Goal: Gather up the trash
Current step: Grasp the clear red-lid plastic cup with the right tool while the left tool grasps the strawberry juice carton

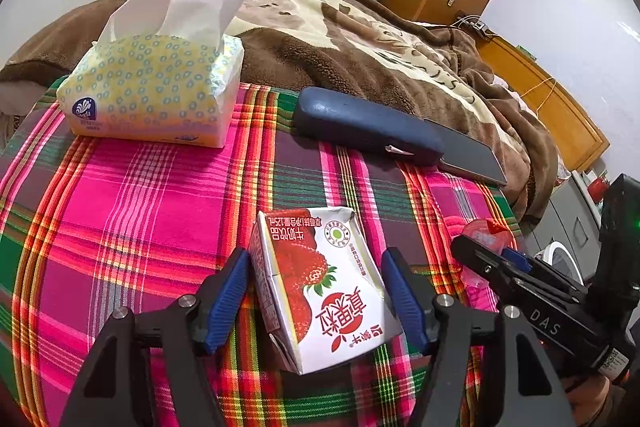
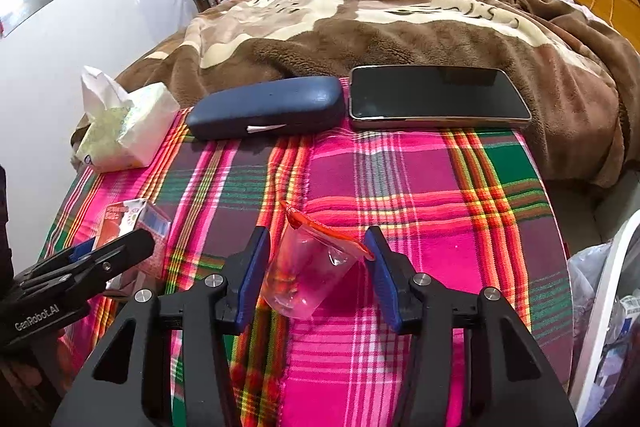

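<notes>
The carton [image 1: 320, 287] is straddled by the spread left gripper [image 1: 316, 297], not yet pinched. The cup [image 2: 310, 269], lying at the right view's 6 o'clock, is bracketed by the unclenched right gripper [image 2: 318, 273].

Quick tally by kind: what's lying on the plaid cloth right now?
Trash: 2 (strawberry milk carton, clear plastic cup)
Tissue pack: 1
Glasses case: 1
Phone: 1
Total: 5
</notes>
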### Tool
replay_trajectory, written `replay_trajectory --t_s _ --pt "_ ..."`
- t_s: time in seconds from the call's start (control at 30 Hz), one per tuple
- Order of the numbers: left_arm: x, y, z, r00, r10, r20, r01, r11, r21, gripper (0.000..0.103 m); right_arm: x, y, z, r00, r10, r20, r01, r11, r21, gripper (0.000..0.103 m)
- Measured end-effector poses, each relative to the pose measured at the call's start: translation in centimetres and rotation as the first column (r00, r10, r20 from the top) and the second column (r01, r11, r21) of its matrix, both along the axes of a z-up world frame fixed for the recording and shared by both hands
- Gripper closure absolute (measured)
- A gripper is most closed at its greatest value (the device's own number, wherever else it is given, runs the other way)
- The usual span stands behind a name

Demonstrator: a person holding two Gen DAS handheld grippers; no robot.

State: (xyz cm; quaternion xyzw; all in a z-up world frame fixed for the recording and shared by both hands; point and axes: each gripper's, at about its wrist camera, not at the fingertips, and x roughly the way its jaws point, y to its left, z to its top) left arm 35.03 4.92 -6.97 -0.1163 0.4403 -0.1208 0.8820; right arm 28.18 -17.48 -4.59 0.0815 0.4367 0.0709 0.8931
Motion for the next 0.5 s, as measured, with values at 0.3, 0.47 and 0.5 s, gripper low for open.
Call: replay_trajectory --t_s 0.3,0.47,0.5 --pt "-1.3 -0.9 0.6 1.000 -0.021 0.007 0.021 0.999 0.034 0.039 -1.3 -0.4 0.9 1.000 0.007 0.025 -0.007 1.000 0.006 0.053" --pt "-2.7 -1.6 0.8 0.999 -0.037 0.004 0.036 0.997 0.065 0.039 -2.4 -1.2 1.1 1.000 -0.007 0.022 0.007 1.000 0.019 0.053" --pt "-2.9 -1.7 0.9 0.999 -0.038 0.004 0.038 0.997 0.067 0.039 -2.7 -1.4 1.2 1.000 -0.009 0.022 0.009 1.000 0.020 0.053"
